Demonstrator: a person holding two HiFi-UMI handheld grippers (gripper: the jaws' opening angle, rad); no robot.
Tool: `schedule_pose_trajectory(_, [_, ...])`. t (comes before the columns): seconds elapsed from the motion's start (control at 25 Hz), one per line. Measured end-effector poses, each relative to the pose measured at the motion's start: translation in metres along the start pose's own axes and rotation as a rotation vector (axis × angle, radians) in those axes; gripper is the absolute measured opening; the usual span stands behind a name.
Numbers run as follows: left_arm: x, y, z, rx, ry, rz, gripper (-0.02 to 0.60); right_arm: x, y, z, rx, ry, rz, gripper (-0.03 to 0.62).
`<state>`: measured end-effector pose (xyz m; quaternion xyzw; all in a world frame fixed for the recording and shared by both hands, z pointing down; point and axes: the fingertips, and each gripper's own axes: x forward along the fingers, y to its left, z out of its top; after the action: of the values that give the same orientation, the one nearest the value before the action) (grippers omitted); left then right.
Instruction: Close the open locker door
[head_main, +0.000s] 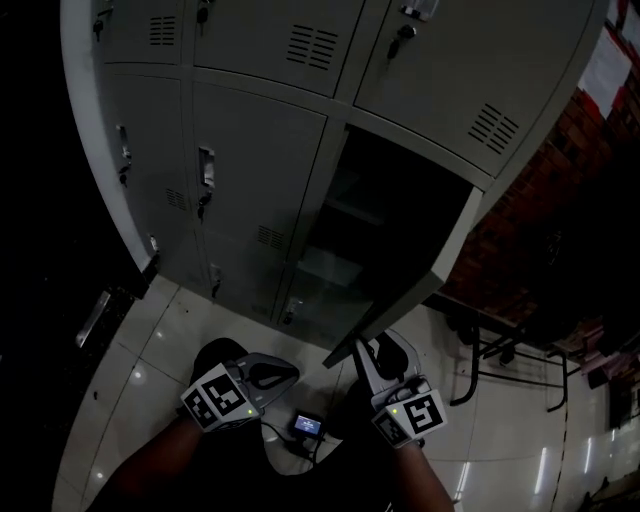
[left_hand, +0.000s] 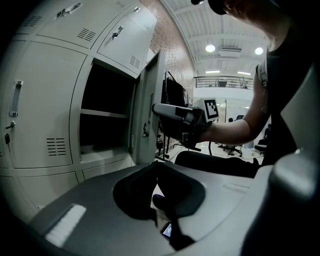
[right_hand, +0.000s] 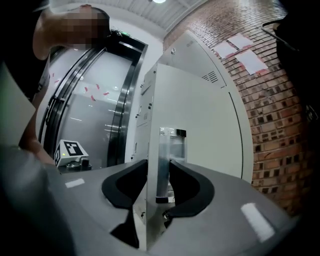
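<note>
locker door (right_hand: 200, 125) stood wide open, edge-on in the head view, beside the dark compartment (head_main: 390, 210). right gripper (right_hand: 157, 167) was clamped across its free edge at the chrome handle (right_hand: 167, 150). left gripper (left_hand: 157, 197) was closed on nothing, held low. judged: thin sheet steel, light, stiff, slick paint, hinge-guided; the handle edge gives best leverage. no brand was readable; wall papers (right_hand: 240, 50) were illegible.

1. No word, number or brand can be read in any view.
2. The papers (right_hand: 240, 50) on the brick wall (right_hand: 280, 115) are too small to read.
3. The cubes on the left hand-held gripper (head_main: 284, 375) and right hand-held gripper (head_main: 386, 350) show only black-and-white square markers.
</note>
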<state>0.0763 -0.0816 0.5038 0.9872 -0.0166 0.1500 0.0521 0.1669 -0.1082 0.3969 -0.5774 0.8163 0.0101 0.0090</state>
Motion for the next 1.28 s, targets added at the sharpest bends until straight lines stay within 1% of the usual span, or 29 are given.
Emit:
schedule_pose_trajectory(0.12, [-0.001, 0.001, 0.004, 0.0, -0.017, 0.001, 0.012, 0.024, 0.004, 0.005, -0.022, -0.013, -0.02, 0.144])
schedule_pose_trajectory(0.2, [-0.002, 0.002, 0.004, 0.0, -0.026, 0.002, 0.012, 0.038, 0.003, 0.0, -0.028, 0.008, -0.038, 0.147])
schedule_pose_trajectory(0.28, [-0.004, 0.002, 0.004, -0.004, -0.03, 0.001, 0.012, 0.052, 0.004, -0.003, -0.034, 0.022, -0.05, 0.127])
schedule_pose_trajectory(0.56, [-0.009, 0.007, 0.006, -0.012, -0.048, 0.007, 0.012, 0.11, -0.003, -0.004, -0.063, 0.054, -0.112, 0.133])
schedule_pose_trajectory(0.84, [-0.013, 0.009, 0.008, -0.029, -0.073, 0.013, 0.012, 0.157, -0.02, -0.006, -0.078, 0.103, -0.215, 0.138])
schedule_pose_trajectory(0.96, [-0.013, 0.009, 0.008, -0.037, -0.078, 0.015, 0.012, 0.177, -0.031, -0.007, -0.074, 0.119, -0.235, 0.133])
schedule_pose_trajectory(1.04, [-0.013, 0.01, 0.009, -0.038, -0.092, 0.013, 0.012, 0.19, -0.038, -0.007, -0.077, 0.135, -0.247, 0.107])
schedule_pose_trajectory(1.16, [-0.014, 0.01, 0.012, -0.041, -0.106, 0.008, 0.012, 0.208, -0.05, -0.007, -0.103, 0.169, -0.272, 0.109])
schedule_pose_trajectory(1.28, [-0.014, 0.01, 0.012, -0.04, -0.1, 0.01, 0.012, 0.221, -0.063, -0.007, -0.129, 0.188, -0.291, 0.106])
